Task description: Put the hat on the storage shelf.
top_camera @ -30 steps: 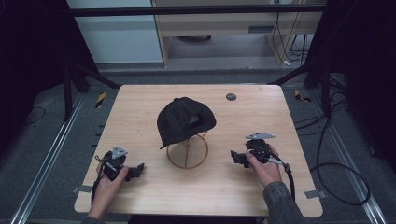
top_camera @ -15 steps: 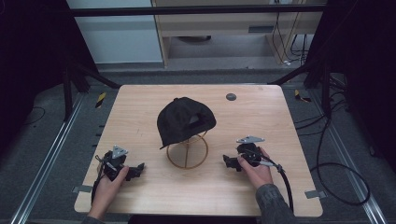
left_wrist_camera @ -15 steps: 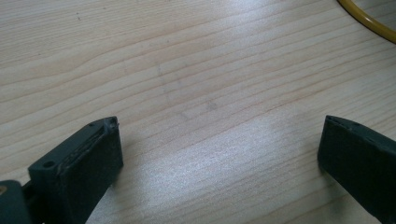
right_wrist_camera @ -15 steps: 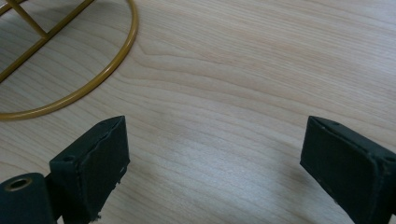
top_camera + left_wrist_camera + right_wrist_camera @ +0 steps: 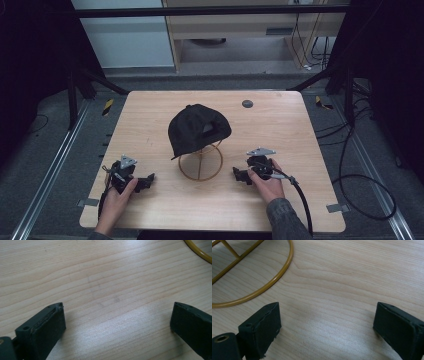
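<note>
Right now a black cap (image 5: 198,129) sits on a gold wire stand (image 5: 200,162) at the middle of the wooden table (image 5: 295,130), between the two grippers; no writing on it can be read. Ahead of the right gripper (image 5: 325,327), past its left jaw, curves the stand's ring. That gripper's jaws stand wide, holding nothing. The left gripper (image 5: 117,326) rests low on the table in a hand (image 5: 114,205), jaws wide too, with the ring just beyond its right jaw.

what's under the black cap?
The black cap sits on a gold wire stand; its ring base and uprights show on the table. The stand's top is hidden by the cap.
</note>
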`<move>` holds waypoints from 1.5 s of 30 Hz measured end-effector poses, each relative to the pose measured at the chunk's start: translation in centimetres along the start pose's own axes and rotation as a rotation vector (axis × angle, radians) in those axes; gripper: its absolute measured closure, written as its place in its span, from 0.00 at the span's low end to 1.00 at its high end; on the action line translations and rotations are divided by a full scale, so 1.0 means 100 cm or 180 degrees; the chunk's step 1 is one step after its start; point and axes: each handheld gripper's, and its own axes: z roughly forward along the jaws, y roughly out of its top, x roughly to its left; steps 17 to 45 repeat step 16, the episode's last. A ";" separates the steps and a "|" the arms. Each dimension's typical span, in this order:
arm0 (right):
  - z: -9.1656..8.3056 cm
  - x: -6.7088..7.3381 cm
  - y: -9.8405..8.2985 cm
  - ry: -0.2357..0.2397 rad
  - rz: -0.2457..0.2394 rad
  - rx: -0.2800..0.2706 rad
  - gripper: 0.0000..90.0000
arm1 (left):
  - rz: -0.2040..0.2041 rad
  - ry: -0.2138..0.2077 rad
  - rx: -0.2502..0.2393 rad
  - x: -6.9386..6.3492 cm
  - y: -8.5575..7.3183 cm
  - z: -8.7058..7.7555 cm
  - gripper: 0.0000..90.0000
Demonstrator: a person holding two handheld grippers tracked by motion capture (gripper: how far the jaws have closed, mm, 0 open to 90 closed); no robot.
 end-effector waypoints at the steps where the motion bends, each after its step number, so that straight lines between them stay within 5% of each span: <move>1: 0.001 0.001 0.000 -0.0011 -0.0003 -0.0016 0.08 | -0.0011 0.0011 0.0005 0.000 0.000 0.000 0.00; 7: 0.007 0.009 -0.001 -0.0194 -0.0229 0.0016 0.05 | -0.0084 0.0070 0.0001 0.002 0.001 0.001 0.00; 16: 0.003 0.012 -0.005 -0.0122 -0.0335 0.0029 0.05 | -0.0215 0.0201 0.0000 0.007 0.003 0.003 0.00; 45: 0.003 0.012 -0.005 -0.0122 -0.0335 0.0029 0.05 | -0.0215 0.0201 0.0000 0.007 0.003 0.003 0.00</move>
